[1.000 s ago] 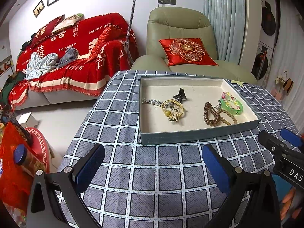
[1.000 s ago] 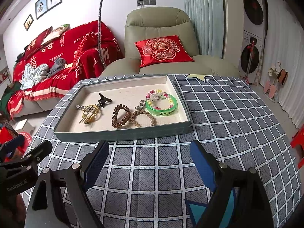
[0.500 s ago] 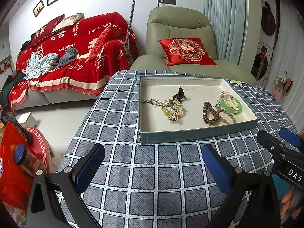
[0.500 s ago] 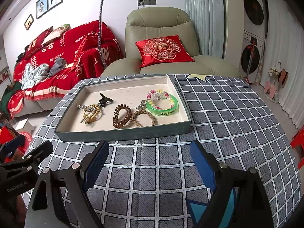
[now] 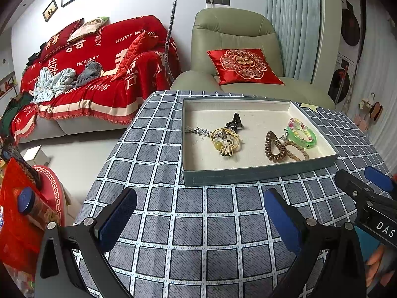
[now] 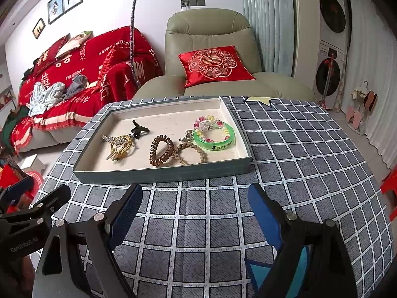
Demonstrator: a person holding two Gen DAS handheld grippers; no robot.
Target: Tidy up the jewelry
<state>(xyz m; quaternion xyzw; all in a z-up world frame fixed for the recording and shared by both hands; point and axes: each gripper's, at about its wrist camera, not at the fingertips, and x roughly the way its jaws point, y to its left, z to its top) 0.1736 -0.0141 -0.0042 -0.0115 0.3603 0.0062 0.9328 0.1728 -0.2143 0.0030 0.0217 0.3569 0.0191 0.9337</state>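
The left hand-held gripper [image 5: 199, 204] is held above the checked surface [image 5: 188, 236], jaws spread wide, nothing between the blue pads [image 5: 119, 216]. The right hand-held gripper [image 6: 194, 204] is likewise held wide apart and empty over the surface [image 6: 297, 154]; in the left wrist view it is seen at the right edge [image 5: 364, 186].

A shallow grey-blue tray [image 5: 248, 175] with a cream lining is set on the surface, just beyond both grippers; it is also seen in the right wrist view [image 6: 161, 172]. All jewelry is seen inside the tray.

- A gold hair clip [image 6: 121, 145] is placed in the left part of the tray, touching a small silver clip [image 6: 107, 137] and a black claw clip [image 6: 138, 129].
- A brown spiral hair tie [image 6: 161, 150] is laid near the middle.
- A braided tan hair tie [image 6: 191, 152] is laid just beside it, on its right.
- A green bangle [image 6: 214, 139] is placed in the right part, overlapped by a pastel bead bracelet [image 6: 211, 121].
- A small silver piece [image 6: 187, 135] is seen between the bangle and the braided tie; its kind cannot be told.

The same items are seen in the left wrist view: gold hair clip [image 5: 225, 141], black claw clip [image 5: 235, 121], brown spiral hair tie [image 5: 274, 146], green bangle [image 5: 304, 137].

Behind the surface a green armchair [image 6: 211, 32] with a red cushion [image 6: 213, 63] is seen, and a red-covered sofa [image 6: 74, 74] to its left.
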